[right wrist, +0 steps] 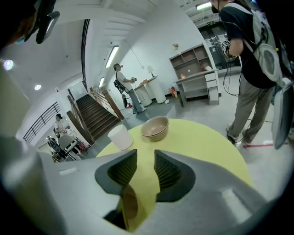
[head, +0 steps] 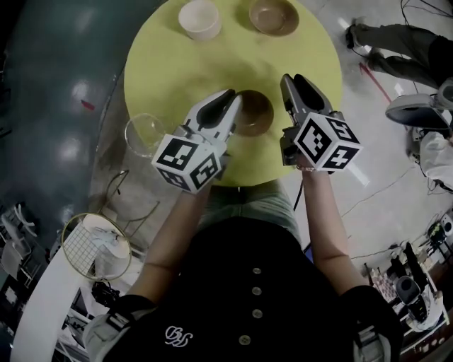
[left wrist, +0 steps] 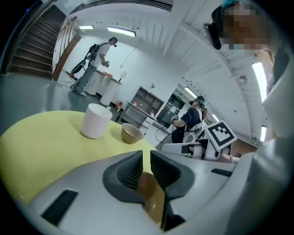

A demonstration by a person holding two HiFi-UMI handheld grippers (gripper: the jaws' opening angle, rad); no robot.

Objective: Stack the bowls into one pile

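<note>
Three bowls stand apart on the round yellow-green table (head: 177, 71). The white bowl (head: 199, 19) (left wrist: 95, 120) (right wrist: 120, 137) and the tan bowl (head: 274, 15) (left wrist: 131, 133) (right wrist: 155, 127) sit at the far edge. The brown bowl (head: 256, 112) rests near the front edge, between both grippers. My left gripper (head: 232, 99) (left wrist: 146, 158) hovers at its left rim; the pads stand nearly together with only a thin slit, and nothing shows pinched. The brown bowl (left wrist: 152, 197) shows below its fingers. My right gripper (head: 294, 79) (right wrist: 145, 158) is just right of the bowl, open and empty; the brown bowl (right wrist: 130, 206) peeks under its left finger.
A clear glass vessel (head: 145, 134) sits off the table's left edge, with a round wire basket (head: 95, 246) lower left. A person's legs (head: 396, 42) stand at the top right near floor cables. Other people (left wrist: 190, 121) stand beyond the table.
</note>
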